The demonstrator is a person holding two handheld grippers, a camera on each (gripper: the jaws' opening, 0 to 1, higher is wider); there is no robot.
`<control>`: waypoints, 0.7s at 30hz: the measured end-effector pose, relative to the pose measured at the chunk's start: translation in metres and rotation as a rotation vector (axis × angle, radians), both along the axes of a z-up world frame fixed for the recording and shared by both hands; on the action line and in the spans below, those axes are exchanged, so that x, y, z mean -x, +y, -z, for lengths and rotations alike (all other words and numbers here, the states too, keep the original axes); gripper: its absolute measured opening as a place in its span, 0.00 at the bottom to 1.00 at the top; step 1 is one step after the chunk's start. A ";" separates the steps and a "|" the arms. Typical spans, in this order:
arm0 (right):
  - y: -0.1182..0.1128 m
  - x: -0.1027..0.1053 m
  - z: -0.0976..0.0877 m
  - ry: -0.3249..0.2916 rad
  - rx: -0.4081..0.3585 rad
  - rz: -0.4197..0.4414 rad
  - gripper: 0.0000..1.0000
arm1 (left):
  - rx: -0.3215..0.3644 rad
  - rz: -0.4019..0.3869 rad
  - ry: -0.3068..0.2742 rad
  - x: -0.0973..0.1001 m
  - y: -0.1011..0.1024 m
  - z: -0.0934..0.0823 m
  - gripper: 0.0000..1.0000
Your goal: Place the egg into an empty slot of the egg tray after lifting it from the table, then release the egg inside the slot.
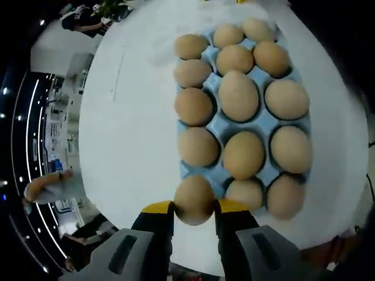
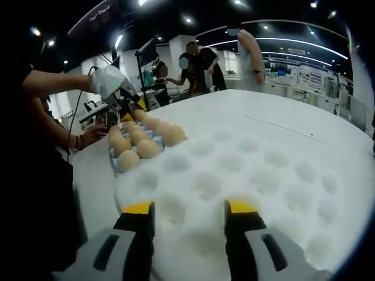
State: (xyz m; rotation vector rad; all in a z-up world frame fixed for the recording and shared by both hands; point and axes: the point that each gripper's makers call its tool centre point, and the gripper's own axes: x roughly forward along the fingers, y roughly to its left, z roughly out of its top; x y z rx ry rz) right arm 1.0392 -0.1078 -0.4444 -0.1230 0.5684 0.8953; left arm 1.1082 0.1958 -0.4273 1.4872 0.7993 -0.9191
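A brown egg (image 1: 193, 199) sits between the yellow-tipped jaws of my left gripper (image 1: 193, 208), which is shut on it. The egg hangs at the near left corner of the blue egg tray (image 1: 266, 126), just over that corner slot; I cannot tell whether it touches the tray. All the other slots hold brown eggs. In the right gripper view the same tray (image 2: 115, 168) lies far to the left, and a gloved hand holds the left gripper (image 2: 124, 104) over its far end. My right gripper (image 2: 190, 212) stands open above a white dimpled foam pad (image 2: 246, 158), with nothing between its jaws.
The tray rests on a round white table (image 1: 129, 129), with bare surface to its left. A person's arm (image 2: 53, 82) reaches in from the left. Several people (image 2: 196, 64) stand beyond the table's far edge, beside desks and equipment.
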 end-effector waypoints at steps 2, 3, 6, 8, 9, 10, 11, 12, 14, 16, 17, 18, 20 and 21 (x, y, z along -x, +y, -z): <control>0.000 0.000 0.000 0.001 0.000 0.000 0.50 | -0.009 0.068 0.007 0.001 -0.009 0.001 0.28; 0.000 0.000 0.000 0.001 0.001 -0.001 0.50 | -0.059 0.064 0.006 0.000 -0.002 0.001 0.28; 0.000 0.000 0.000 0.001 -0.001 -0.001 0.50 | -0.058 0.083 0.011 -0.003 -0.002 0.004 0.28; 0.000 0.000 0.000 0.000 -0.001 -0.001 0.50 | -0.075 0.107 0.012 -0.004 -0.001 0.005 0.28; 0.000 0.000 0.000 0.000 -0.001 -0.001 0.50 | -0.087 0.122 0.010 -0.004 -0.002 0.006 0.28; 0.000 0.000 0.000 0.000 -0.001 -0.001 0.50 | -0.089 0.122 0.010 -0.004 -0.002 0.005 0.28; -0.001 0.000 0.000 -0.001 -0.002 -0.001 0.50 | -0.088 0.121 0.013 -0.004 -0.001 0.005 0.28; -0.001 0.000 0.000 -0.001 -0.003 -0.001 0.50 | -0.089 0.121 0.013 -0.004 -0.001 0.006 0.28; -0.001 0.000 0.000 -0.002 -0.003 -0.001 0.50 | -0.092 0.124 0.011 -0.004 -0.001 0.006 0.28; -0.001 0.001 0.000 -0.003 -0.003 -0.001 0.50 | -0.099 0.136 0.005 -0.003 -0.001 0.006 0.28; -0.001 0.001 0.000 -0.003 -0.004 -0.001 0.50 | -0.097 0.134 0.004 -0.003 -0.002 0.005 0.28; -0.001 0.001 0.000 -0.003 -0.004 -0.001 0.50 | -0.095 0.134 0.003 -0.003 -0.002 0.004 0.28; -0.001 0.001 0.000 -0.003 -0.004 -0.001 0.50 | -0.097 0.146 0.001 -0.002 -0.002 0.004 0.28; -0.001 0.001 0.000 -0.003 -0.004 -0.001 0.50 | -0.098 0.150 0.000 -0.002 -0.002 0.004 0.28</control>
